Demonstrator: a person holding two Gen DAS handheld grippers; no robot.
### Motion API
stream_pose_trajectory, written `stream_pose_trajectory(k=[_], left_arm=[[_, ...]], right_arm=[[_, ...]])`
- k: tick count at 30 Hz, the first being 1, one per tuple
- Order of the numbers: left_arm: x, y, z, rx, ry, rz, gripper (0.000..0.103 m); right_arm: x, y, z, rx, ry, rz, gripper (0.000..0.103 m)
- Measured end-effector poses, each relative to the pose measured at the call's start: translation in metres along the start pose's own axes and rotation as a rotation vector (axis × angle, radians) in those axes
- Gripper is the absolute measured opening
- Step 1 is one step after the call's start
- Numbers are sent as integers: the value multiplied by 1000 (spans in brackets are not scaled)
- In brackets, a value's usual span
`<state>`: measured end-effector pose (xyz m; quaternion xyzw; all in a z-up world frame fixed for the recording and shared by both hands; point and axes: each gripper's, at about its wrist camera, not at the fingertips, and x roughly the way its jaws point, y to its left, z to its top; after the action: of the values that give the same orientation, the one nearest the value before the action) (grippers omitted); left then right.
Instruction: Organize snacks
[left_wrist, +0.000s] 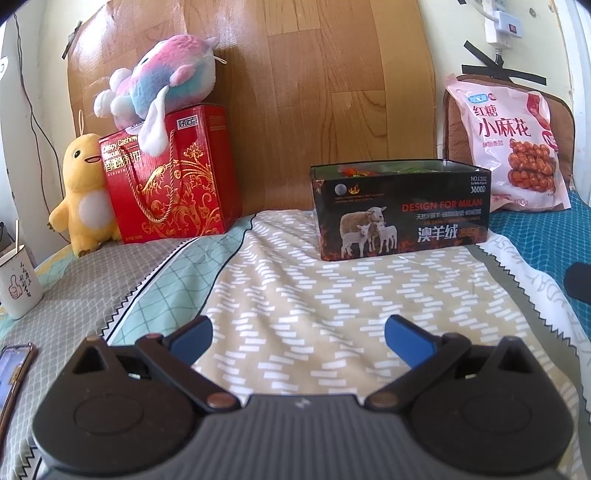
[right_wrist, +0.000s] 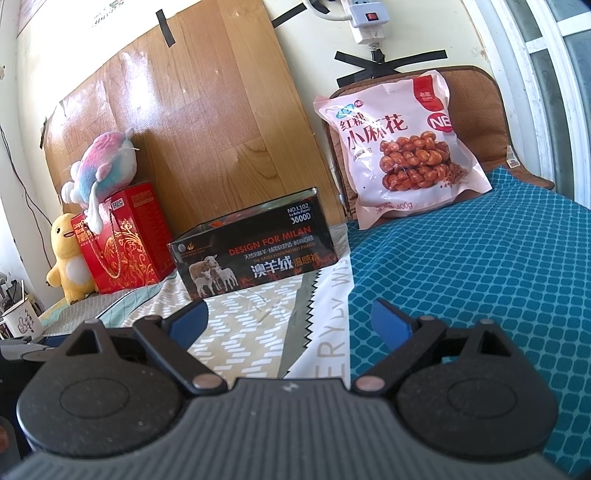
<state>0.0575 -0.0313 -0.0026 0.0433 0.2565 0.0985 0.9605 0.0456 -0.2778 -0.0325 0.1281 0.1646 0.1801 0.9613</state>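
The snack bag, upper right of the right wrist frame, leans upright against a brown cushion on the bed, right of the open tin. I judge it light, soft and crinkly, its contents brittle, so I would pinch the top seam. Left gripper and right gripper hold their jaws apart, empty.

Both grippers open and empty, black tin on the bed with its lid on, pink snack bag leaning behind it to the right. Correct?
Not quite: the black tin has no lid; the left wrist view shows its open top with wrappers inside. The rest holds: left gripper and right gripper open, empty; pink snack bag back right.
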Motion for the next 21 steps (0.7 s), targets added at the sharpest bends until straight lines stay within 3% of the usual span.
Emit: stream_pose_trajectory(k=[21], left_arm=[[0,-2,-1,1,3,2,103]], right_arm=[[-1,0,1,6,-5,-4,97]])
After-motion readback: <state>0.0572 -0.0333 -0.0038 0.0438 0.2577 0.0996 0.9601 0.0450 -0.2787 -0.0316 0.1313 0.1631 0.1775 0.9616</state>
